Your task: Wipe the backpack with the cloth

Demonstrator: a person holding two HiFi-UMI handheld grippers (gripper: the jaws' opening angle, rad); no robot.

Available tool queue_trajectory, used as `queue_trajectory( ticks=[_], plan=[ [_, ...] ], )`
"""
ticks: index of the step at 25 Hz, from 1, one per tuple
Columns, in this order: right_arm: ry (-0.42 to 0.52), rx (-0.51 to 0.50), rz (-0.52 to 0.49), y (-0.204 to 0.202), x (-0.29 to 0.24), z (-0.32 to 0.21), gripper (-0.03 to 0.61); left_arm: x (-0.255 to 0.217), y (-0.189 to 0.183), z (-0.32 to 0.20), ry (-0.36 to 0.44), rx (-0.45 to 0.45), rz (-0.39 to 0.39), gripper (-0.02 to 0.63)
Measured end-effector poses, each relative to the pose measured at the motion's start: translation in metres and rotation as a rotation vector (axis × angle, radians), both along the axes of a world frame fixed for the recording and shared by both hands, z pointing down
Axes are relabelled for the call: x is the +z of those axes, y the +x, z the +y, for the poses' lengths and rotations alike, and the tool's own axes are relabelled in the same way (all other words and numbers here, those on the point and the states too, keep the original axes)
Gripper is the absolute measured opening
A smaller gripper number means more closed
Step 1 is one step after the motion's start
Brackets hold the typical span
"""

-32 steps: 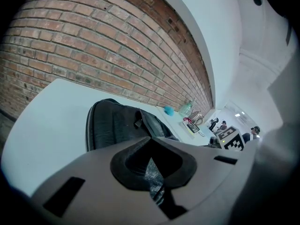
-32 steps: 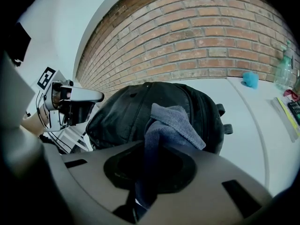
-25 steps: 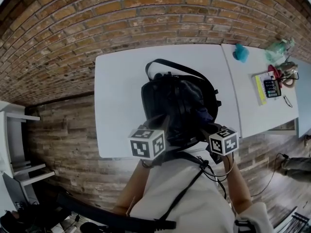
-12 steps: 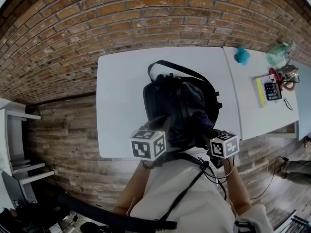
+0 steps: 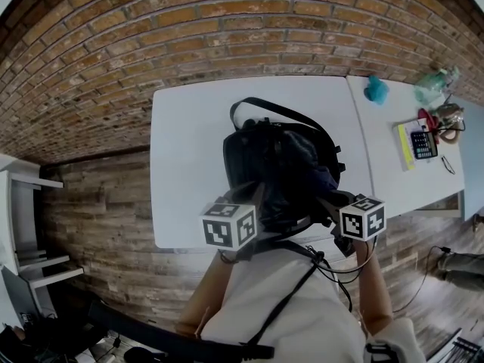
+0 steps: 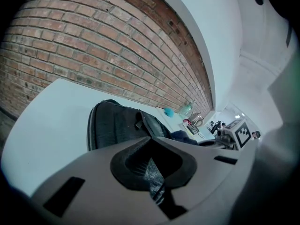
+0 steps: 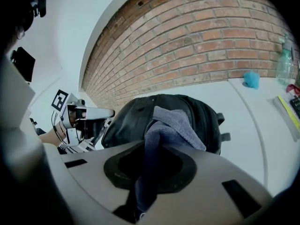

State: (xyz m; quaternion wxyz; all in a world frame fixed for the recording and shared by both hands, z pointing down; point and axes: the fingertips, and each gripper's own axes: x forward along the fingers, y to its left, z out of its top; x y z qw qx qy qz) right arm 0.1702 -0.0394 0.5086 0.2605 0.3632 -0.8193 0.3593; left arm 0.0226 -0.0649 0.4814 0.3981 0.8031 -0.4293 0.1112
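Brickwork fills the far side of the scene as a long wall, with a wood-plank floor below it. Against the wall stands a white table, and a second white table butts up to it on the right. On the first table, towards its near edge, lies the black backpack, on its side, its carry loop arching towards the wall. Draped over the backpack's right-hand top is the grey-blue cloth, bunched into folds, one end running down into the right gripper, whose jaws are clamped on it. The left gripper sits at the backpack's near left corner with its jaws pinched together on a fold of the bag's dark, shiny fabric. Each gripper carries a marker cube, just in front of the person's white shirt. On the second table, well apart from the bag, are a clear bottle, a calculator on a yellow-edged pad, and a small teal lump close to the wall
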Motion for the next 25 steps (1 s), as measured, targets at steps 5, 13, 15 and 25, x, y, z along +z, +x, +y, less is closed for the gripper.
queue_trajectory(
  ticks=[5, 13, 15, 25],
  plan=[
    [0.133, -0.018, 0.016, -0.011, -0.026, -0.052, 0.048, -0.001, 0.003, 0.0, -0.002, 0.016, -0.001, 0.003],
    [0.288, 0.004, 0.031, -0.039, -0.046, -0.142, 0.046, 0.0, 0.002, -0.001, -0.009, 0.017, -0.007, 0.003],
    [0.298, -0.003, 0.045, -0.047, -0.044, -0.156, 0.048, 0.001, 0.001, -0.001, -0.013, 0.014, -0.008, 0.003],
    [0.244, -0.049, 0.104, -0.075, -0.009, -0.182, 0.047, 0.002, -0.01, -0.003, -0.022, -0.007, -0.009, 0.003]
  ],
)
